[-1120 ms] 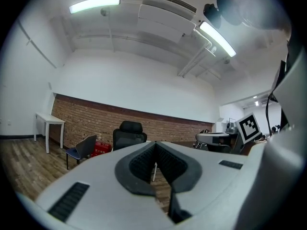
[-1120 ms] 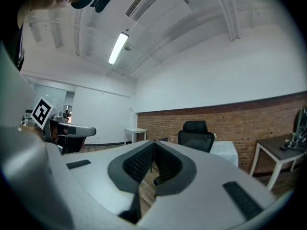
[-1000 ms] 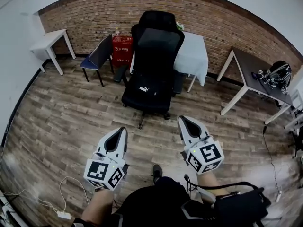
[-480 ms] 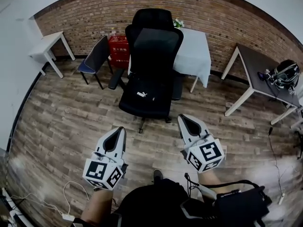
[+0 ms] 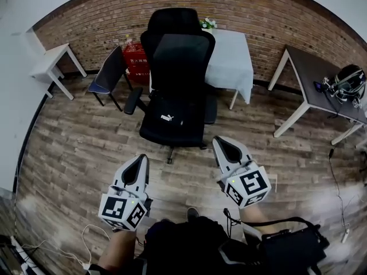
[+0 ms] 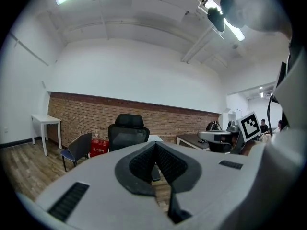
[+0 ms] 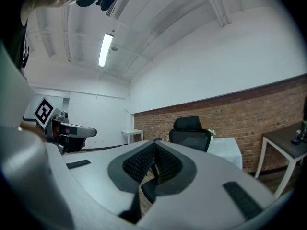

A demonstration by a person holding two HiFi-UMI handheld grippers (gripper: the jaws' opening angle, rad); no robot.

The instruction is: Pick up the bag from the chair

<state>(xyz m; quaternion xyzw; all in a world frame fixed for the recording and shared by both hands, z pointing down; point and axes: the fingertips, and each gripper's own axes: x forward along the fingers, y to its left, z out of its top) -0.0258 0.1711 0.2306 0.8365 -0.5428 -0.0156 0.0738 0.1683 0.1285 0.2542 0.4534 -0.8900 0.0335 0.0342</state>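
Ahead, at twelve o'clock, an office chair point(image 5: 178, 56) holds what looks like a black bag point(image 5: 167, 119); left gripper point(image 5: 140, 160) and right gripper point(image 5: 221, 145) hover, jaws closed, empty.

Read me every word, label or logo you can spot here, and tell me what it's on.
No text here reads clearly.
Bag on the chair: a white logo mark, too small to make out any letters.
Red box behind the chair: pale print, too small to read.
Left gripper and right gripper: square black-and-white patterns, no words.
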